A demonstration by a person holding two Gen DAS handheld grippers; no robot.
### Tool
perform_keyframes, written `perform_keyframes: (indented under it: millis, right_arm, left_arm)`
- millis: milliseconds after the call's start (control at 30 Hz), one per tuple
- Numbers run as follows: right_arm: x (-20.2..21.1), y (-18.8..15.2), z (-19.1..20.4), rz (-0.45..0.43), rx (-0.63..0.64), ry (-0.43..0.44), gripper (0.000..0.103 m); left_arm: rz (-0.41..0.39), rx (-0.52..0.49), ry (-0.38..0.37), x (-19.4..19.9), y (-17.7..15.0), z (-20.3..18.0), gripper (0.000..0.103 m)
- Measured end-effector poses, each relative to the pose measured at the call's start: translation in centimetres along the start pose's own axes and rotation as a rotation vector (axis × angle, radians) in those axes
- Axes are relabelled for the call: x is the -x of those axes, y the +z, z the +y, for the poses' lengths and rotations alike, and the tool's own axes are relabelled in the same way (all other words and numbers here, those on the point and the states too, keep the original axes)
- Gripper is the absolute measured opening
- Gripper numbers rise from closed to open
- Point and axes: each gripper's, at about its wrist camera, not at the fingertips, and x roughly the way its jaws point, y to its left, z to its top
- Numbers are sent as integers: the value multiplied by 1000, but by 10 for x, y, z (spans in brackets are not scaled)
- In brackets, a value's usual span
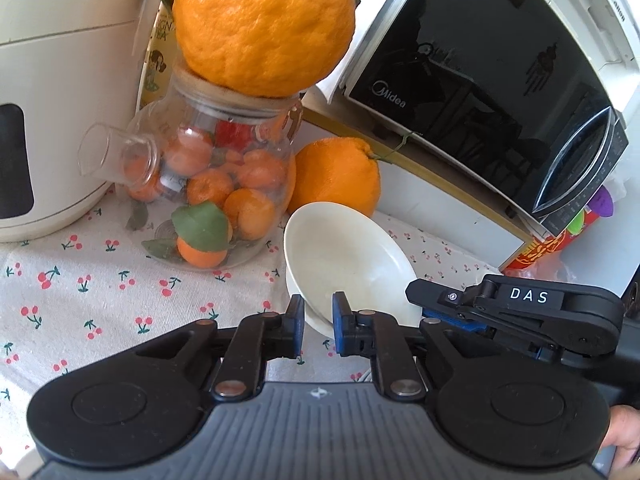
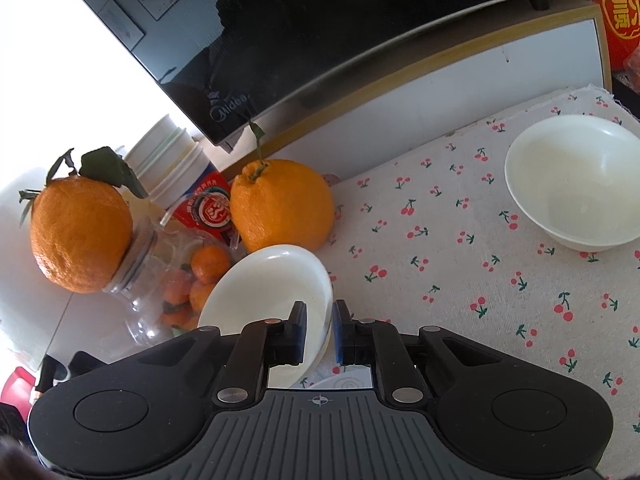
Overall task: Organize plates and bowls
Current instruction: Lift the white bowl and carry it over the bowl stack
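A small white bowl (image 1: 344, 248) is tilted above the cherry-print cloth (image 1: 100, 300), in front of a glass jar. My left gripper (image 1: 319, 316) is shut on its near rim, one pad inside and one outside. My right gripper (image 1: 420, 304), marked DAS, comes in from the right and pinches the same bowl's right edge. In the right wrist view the right gripper (image 2: 320, 328) is shut on that bowl (image 2: 272, 284) at its rim. A second, larger white bowl (image 2: 576, 184) stands upright on the cloth (image 2: 440, 240) at the right.
A glass jar of tangerines (image 1: 216, 184) carries a big orange (image 1: 264, 24) on its lid; another orange (image 1: 336, 176) lies just behind the held bowl. A black microwave (image 1: 480, 92) stands on a raised shelf behind, and a white appliance (image 1: 44, 120) stands at the left.
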Motion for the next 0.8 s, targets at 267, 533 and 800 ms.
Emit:
perform_keyframes:
  millis: [267,533,800]
  right_arm:
    - [20,2,10,-26,24,-3,12]
    - [50,2,19,-47,59,3,13]
    - [79,-7,29,-49,95,15,13]
  left_arm:
    - [-12,-14,-16,13,5,-11,13]
    - [-28,-45,-34,33,3,-21,13]
    - [-17,-53,-47,56,-1,-21,13]
